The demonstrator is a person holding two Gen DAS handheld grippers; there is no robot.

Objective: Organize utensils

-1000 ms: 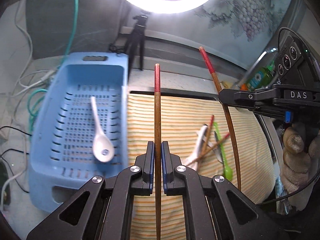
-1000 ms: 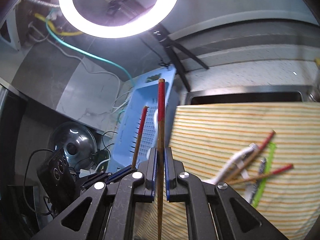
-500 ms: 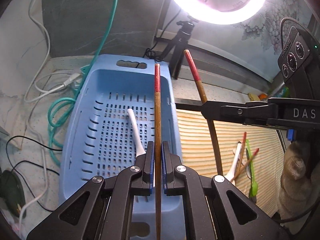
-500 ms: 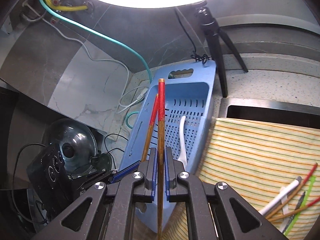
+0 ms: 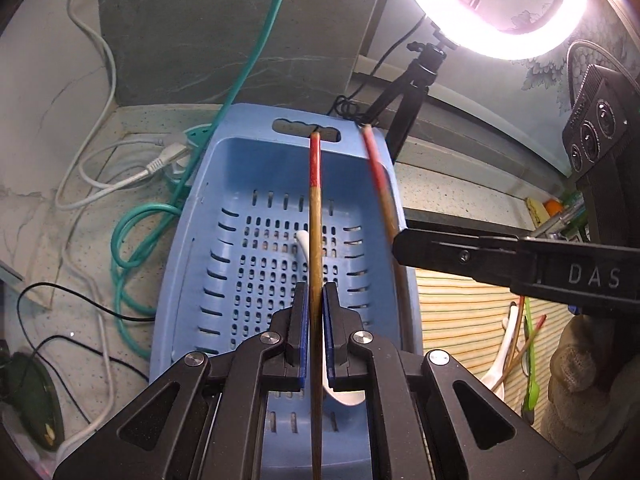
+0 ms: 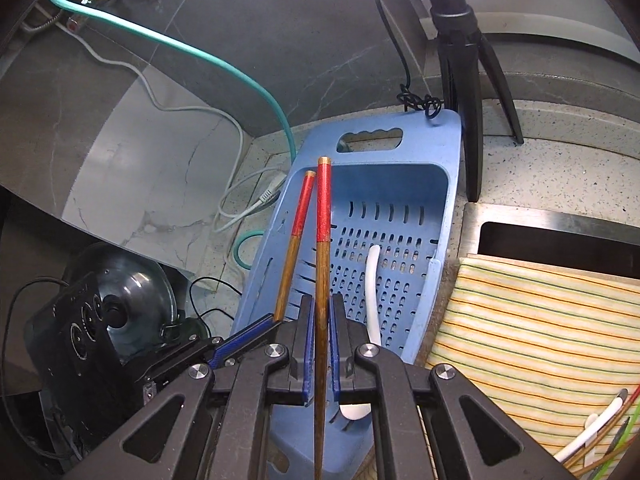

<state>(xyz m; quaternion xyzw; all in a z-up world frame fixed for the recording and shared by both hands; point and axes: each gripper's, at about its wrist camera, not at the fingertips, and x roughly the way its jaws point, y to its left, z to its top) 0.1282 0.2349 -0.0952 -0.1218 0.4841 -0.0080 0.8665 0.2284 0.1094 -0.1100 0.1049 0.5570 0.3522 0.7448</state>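
Note:
My left gripper (image 5: 315, 300) is shut on a red-tipped wooden chopstick (image 5: 315, 216), held above the blue slotted basket (image 5: 200, 240). My right gripper (image 6: 321, 312) is shut on a second red-tipped chopstick (image 6: 322, 240), also over the basket (image 6: 436, 208). In the left wrist view the right gripper (image 5: 400, 240) comes in from the right with its chopstick (image 5: 380, 184). In the right wrist view the left gripper (image 6: 276, 322) and its chopstick (image 6: 294, 256) show at the left. A white spoon (image 6: 373, 292) lies in the basket.
A striped cloth (image 6: 540, 320) lies right of the basket with a white spoon (image 5: 500, 360), more chopsticks and a green utensil (image 5: 530, 368) on it. A tripod (image 6: 460, 60) stands behind the basket. Cables (image 5: 132, 248) lie left of it. A sink opening (image 6: 560, 244) is at the back right.
Both grippers have moved left from above the striped cloth to above the blue basket, each still holding its chopstick.

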